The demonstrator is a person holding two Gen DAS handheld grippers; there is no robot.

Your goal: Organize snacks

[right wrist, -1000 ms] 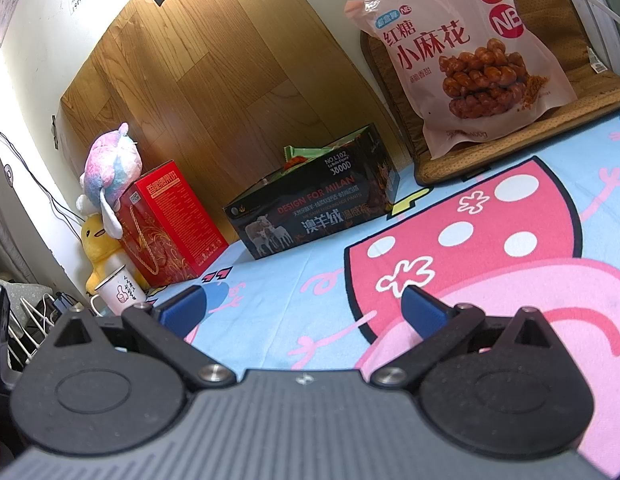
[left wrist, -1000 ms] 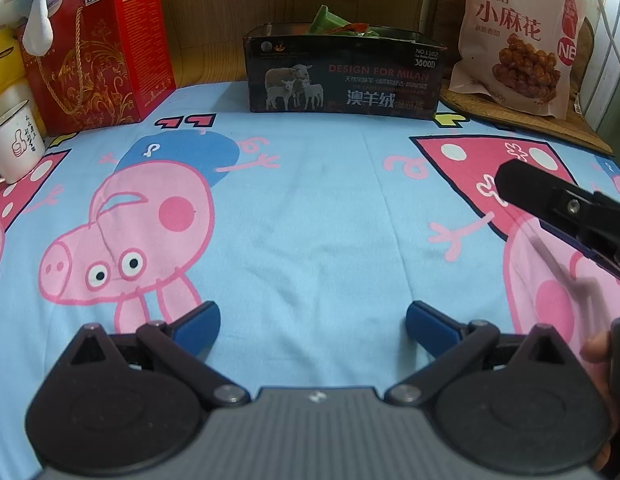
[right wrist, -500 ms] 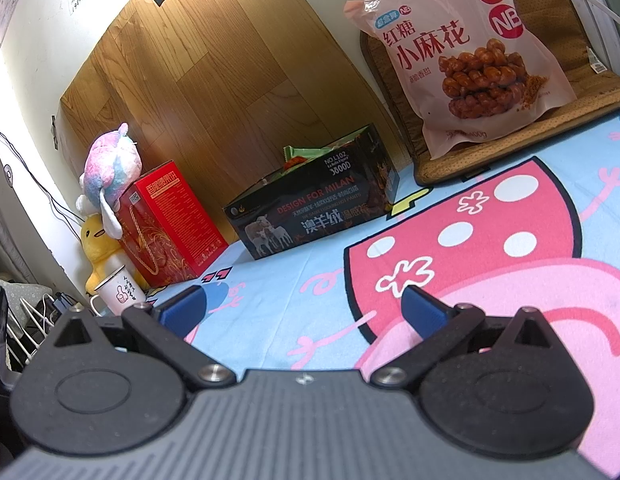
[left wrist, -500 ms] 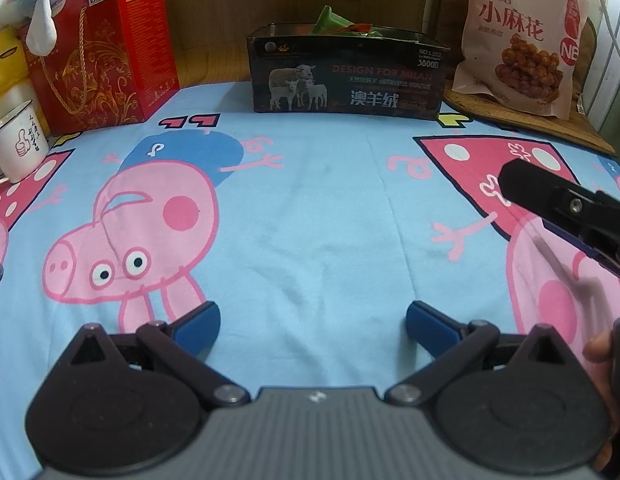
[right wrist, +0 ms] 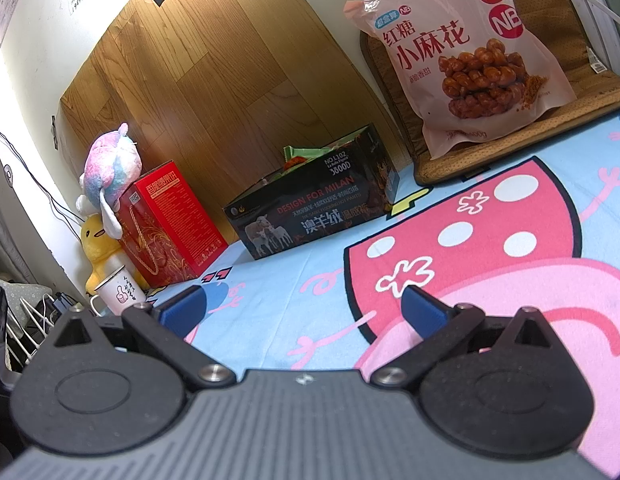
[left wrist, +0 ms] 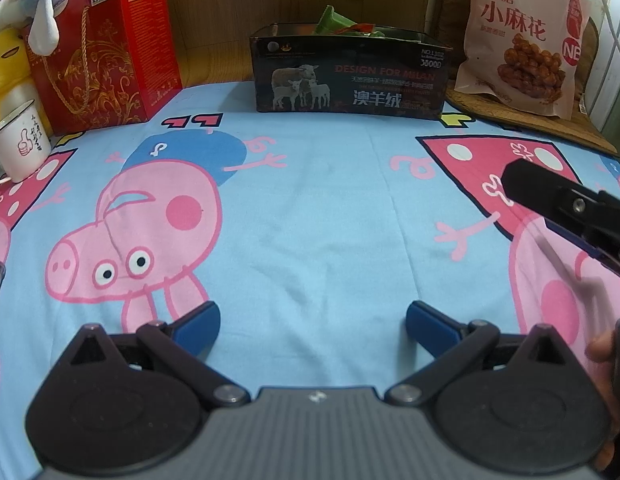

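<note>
Black box (left wrist: 349, 76) reads "DESIGN FOR MILAN".

Setting: a home, likely a bedroom. Evidence: cartoon-pig bedsheet (left wrist: 310, 208); plush toys (right wrist: 110, 172) against wood-grain wall panel (right wrist: 230, 92); enamel mug (left wrist: 20, 146); red gift box (left wrist: 106, 44); snack bag (left wrist: 521, 36) propped on a cushion (right wrist: 521, 136).

"DESIGN FOR MILAN", "38000", "澳羊绒" on black box (left wrist: 349, 80), "红糖小麻花", "NB" on pink snack bag (left wrist: 521, 36)
</note>
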